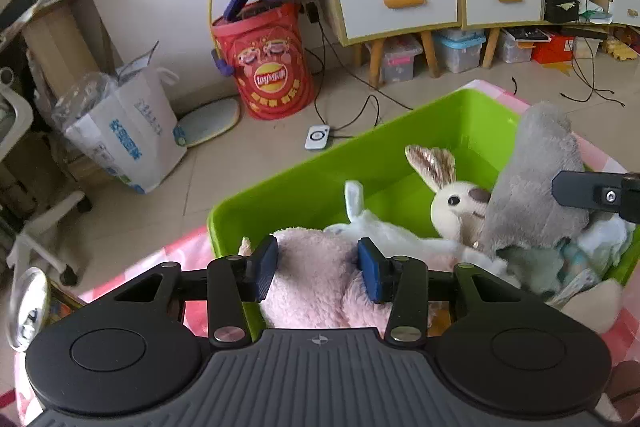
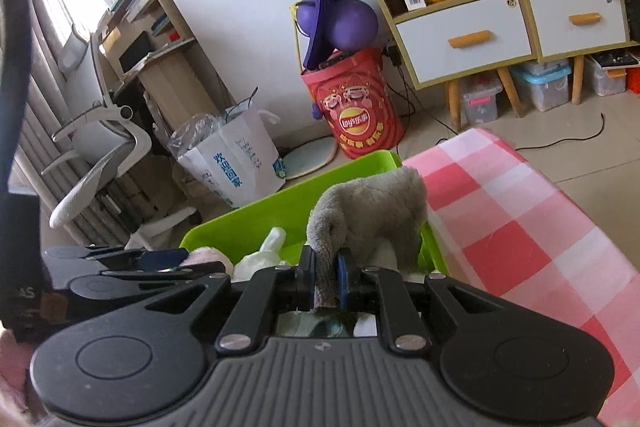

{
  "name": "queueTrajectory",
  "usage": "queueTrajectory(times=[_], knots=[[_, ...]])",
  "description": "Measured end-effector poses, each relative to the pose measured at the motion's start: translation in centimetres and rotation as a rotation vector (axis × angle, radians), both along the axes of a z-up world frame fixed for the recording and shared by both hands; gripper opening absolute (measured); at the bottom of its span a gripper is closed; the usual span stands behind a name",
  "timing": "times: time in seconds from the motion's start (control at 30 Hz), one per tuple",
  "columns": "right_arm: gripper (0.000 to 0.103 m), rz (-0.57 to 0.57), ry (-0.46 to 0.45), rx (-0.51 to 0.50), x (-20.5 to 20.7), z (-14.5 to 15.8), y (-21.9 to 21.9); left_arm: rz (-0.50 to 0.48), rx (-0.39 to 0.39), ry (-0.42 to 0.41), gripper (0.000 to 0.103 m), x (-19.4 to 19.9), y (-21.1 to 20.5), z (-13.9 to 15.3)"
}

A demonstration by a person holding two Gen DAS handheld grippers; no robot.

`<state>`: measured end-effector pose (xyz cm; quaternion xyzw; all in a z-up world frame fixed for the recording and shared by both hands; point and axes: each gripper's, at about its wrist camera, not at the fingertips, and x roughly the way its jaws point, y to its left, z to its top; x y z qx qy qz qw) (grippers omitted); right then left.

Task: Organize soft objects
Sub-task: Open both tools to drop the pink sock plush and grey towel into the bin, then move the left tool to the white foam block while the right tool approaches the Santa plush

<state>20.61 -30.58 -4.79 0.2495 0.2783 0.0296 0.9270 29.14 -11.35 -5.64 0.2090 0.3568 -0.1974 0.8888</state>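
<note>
Over the green bin point(image 1: 280, 183) on a pink checked cloth point(image 2: 500, 211): left gripper point(image 1: 318, 269), pads pinching a pink plush point(image 1: 316, 283) at the bin's near rim; right gripper point(image 2: 329, 281), jaws pressed together on a grey plush point(image 2: 372, 211) hanging above the bin. Inside lies a white rabbit point(image 1: 452, 203).

Fluffy pink plush point(image 1: 316, 283), fuzzy grey plush point(image 2: 372, 211), glossy green plastic bin point(image 1: 400, 143)

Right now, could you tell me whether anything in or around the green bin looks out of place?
The grey plush sticks up above the green bin, pinched in the right tongs; the other toys lie inside.
</note>
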Motion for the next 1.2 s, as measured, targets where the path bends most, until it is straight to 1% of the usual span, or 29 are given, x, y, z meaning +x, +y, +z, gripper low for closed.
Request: queueTrajectory(times=[0.1, 0.23, 0.3, 0.33, 0.4, 0.43, 0.47, 0.5, 0.6, 0.7, 0.73, 0.87, 1.03, 1.07, 1.2], knots=[[0.0, 0.005, 0.009, 0.004, 0.0, -0.3, 0.0, 0.009, -0.019, 0.004, 0.044, 0.2, 0.3, -0.1], [0.0, 0.007, 0.012, 0.005, 0.0, -0.2, 0.1, 0.021, -0.045, 0.004, 0.047, 0.3, 0.7, 0.6], [0.002, 0.009, 0.015, 0.005, 0.0, -0.2, 0.1, 0.03, -0.064, 0.003, 0.051, 0.2, 0.9, 1.0], [0.004, 0.013, 0.017, 0.008, 0.0, -0.1, 0.0, 0.037, -0.075, 0.004, 0.054, 0.1, 1.0, 1.3], [0.014, 0.016, 0.02, 0.022, 0.0, 0.2, -0.2, 0.047, -0.089, -0.002, 0.062, -0.3, 1.2, 1.8], [0.017, 0.02, 0.017, 0.032, -0.2, 0.5, -0.4, 0.055, -0.093, -0.008, 0.063, -0.6, 1.3, 2.2], [0.022, 0.021, 0.013, 0.035, -0.3, 0.7, -0.5, 0.063, -0.099, -0.012, 0.064, -0.9, 1.4, 2.5], [0.027, 0.02, 0.007, 0.033, -0.6, 1.1, -0.5, 0.073, -0.109, -0.012, 0.067, -1.1, 1.6, 2.8], [0.038, 0.015, -0.004, 0.027, -1.4, 2.3, -0.8, 0.102, -0.146, -0.01, 0.074, -2.3, 2.4, 4.0], [0.04, 0.019, 0.001, 0.024, -2.4, 3.7, -1.0, 0.12, -0.16, -0.012, 0.08, -3.8, 2.9, 5.1], [0.042, 0.02, 0.004, 0.018, -2.7, 4.4, -1.0, 0.122, -0.16, -0.011, 0.08, -4.3, 3.0, 5.4], [0.051, 0.023, 0.006, -0.012, -4.4, 6.9, -1.1, 0.139, -0.163, -0.012, 0.086, -6.8, 3.6, 7.0], [0.061, 0.04, 0.001, -0.046, -7.0, 9.9, -0.7, 0.182, -0.205, -0.01, 0.093, -9.9, 5.1, 8.7], [0.065, 0.047, 0.001, -0.056, -7.6, 10.3, -0.5, 0.193, -0.215, -0.008, 0.096, -10.5, 5.4, 8.8], [0.07, 0.053, 0.018, -0.077, -10.0, 11.3, -0.1, 0.223, -0.219, -0.004, 0.097, -13.2, 6.5, 9.4]])
